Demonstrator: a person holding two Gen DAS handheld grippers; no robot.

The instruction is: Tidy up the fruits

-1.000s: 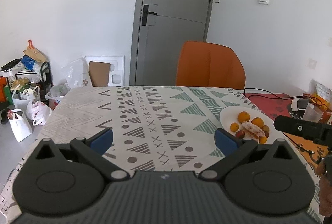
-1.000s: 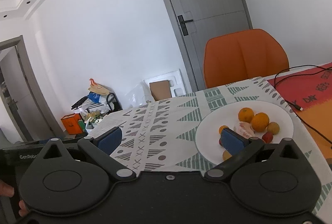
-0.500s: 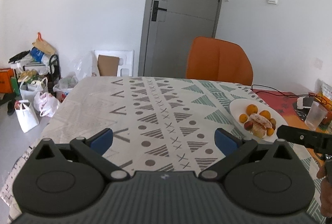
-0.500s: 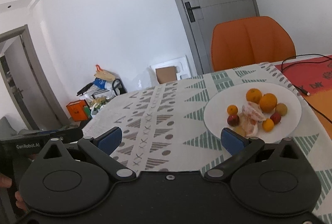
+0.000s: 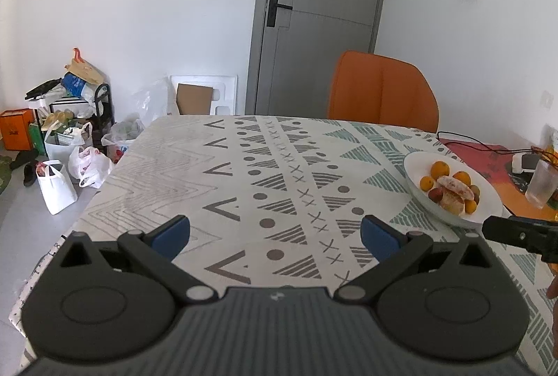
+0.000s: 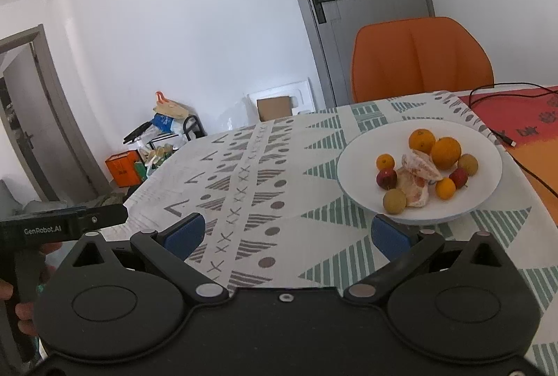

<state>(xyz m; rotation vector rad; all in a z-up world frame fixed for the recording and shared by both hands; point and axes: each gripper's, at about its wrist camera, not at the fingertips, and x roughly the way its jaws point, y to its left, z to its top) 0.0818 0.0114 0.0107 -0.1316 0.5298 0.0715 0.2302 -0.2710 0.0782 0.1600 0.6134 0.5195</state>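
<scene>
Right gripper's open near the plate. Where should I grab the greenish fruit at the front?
Take the greenish fruit across its round middle, from the near rim of the plate with the right gripper. That side is unobstructed; peeled citrus crowds its right.

1. We see bright, even daylight in both views, with soft, faint shadows.
2. Fisheye distortion bends the door (image 6: pixel 366 6) and the walls toward the frame edges, and the corners go dark.
3. Focus holds sharp across the tablecloth (image 5: pixel 265 174), with no glare.
</scene>
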